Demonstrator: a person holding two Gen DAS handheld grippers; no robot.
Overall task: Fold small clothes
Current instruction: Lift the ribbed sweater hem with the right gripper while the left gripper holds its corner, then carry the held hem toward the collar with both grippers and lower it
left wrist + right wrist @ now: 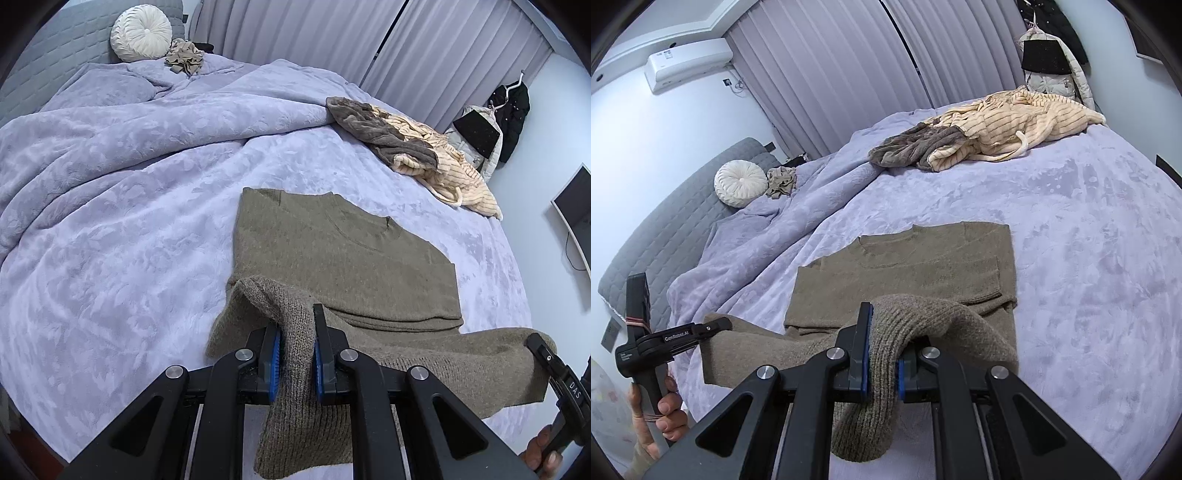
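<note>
An olive-brown knit sweater [343, 258] lies flat on the lavender bed, collar away from me, sleeves folded in over its body. It also shows in the right wrist view [905, 273]. My left gripper [297, 332] is shut on the ribbed bottom hem at its left corner and holds it raised. My right gripper [884, 347] is shut on the hem at its right corner, also lifted off the bed. The hem hangs between the two grippers. The right gripper shows at the right edge of the left wrist view [543, 350], the left gripper at the left of the right wrist view [713, 326].
A pile of a grey-brown and a cream striped garment [417, 147] lies at the bed's far edge. A round white cushion [142, 33] and a small beige cloth [184, 55] sit by the grey headboard. A rumpled lavender blanket [110, 147] covers the left. Curtains and hanging coats [509, 118] stand behind.
</note>
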